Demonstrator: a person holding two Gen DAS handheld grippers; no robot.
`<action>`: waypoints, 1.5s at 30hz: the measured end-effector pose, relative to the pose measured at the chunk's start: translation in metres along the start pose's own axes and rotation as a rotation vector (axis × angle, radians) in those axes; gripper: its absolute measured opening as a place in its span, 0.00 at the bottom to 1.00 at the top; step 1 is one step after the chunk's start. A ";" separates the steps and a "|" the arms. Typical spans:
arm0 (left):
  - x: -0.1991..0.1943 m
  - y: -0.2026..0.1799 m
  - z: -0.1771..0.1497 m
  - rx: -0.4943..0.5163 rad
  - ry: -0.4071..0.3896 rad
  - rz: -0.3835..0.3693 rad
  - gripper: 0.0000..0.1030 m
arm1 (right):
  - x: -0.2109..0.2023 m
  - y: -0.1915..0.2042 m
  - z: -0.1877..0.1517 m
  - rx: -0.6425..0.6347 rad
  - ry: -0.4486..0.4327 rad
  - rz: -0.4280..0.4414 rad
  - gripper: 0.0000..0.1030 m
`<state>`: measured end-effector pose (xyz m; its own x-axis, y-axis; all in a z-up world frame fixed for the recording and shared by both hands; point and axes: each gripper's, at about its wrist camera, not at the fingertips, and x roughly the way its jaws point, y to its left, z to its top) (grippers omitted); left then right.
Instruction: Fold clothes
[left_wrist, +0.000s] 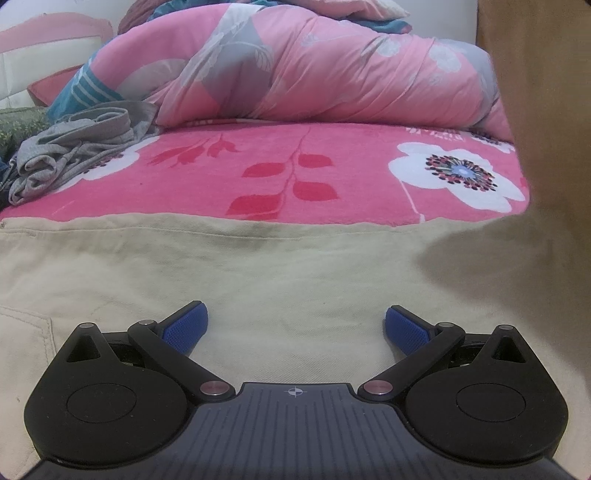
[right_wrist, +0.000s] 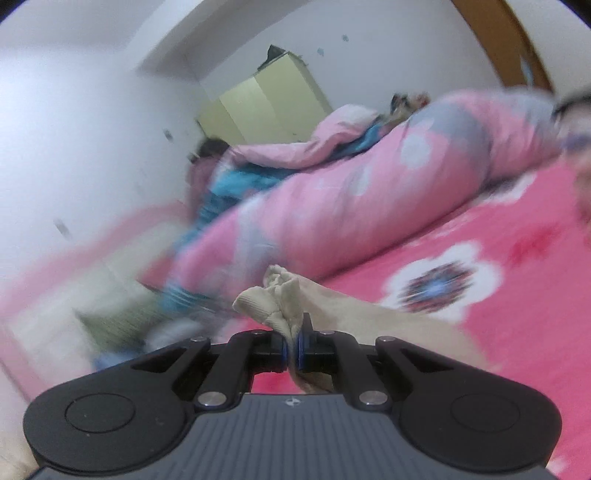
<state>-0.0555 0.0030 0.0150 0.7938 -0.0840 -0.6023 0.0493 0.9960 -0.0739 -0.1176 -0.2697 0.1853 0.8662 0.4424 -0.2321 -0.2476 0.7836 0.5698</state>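
Note:
Beige trousers (left_wrist: 258, 266) lie spread flat on the pink flowered bed sheet (left_wrist: 280, 162); a pocket seam shows at the lower left. My left gripper (left_wrist: 295, 325) hovers low over the beige cloth with its blue pads (left_wrist: 184, 326) wide apart and nothing between them. At the right edge of the left wrist view a lifted part of the same beige cloth (left_wrist: 546, 147) hangs up out of frame. My right gripper (right_wrist: 293, 345) is shut on a bunched beige hem (right_wrist: 275, 295), raised above the bed; the right wrist view is motion-blurred.
A rolled pink floral duvet (left_wrist: 314, 66) lies across the back of the bed. A crumpled grey garment (left_wrist: 74, 147) sits at the left on the sheet. A pale yellow wardrobe (right_wrist: 266, 99) and white walls stand beyond the bed.

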 end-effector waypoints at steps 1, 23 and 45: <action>-0.003 0.004 0.002 -0.015 -0.003 -0.010 1.00 | 0.001 0.002 0.002 0.039 -0.002 0.033 0.04; -0.107 0.165 0.008 -0.236 -0.137 0.145 0.99 | 0.068 0.102 -0.044 0.150 0.100 0.291 0.04; -0.161 0.296 -0.068 -0.621 -0.357 -0.174 1.00 | 0.192 0.226 -0.175 0.018 0.360 0.387 0.04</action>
<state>-0.2101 0.3090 0.0356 0.9600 -0.1192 -0.2533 -0.0759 0.7602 -0.6453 -0.0826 0.0686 0.1314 0.5079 0.8224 -0.2564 -0.5095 0.5268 0.6803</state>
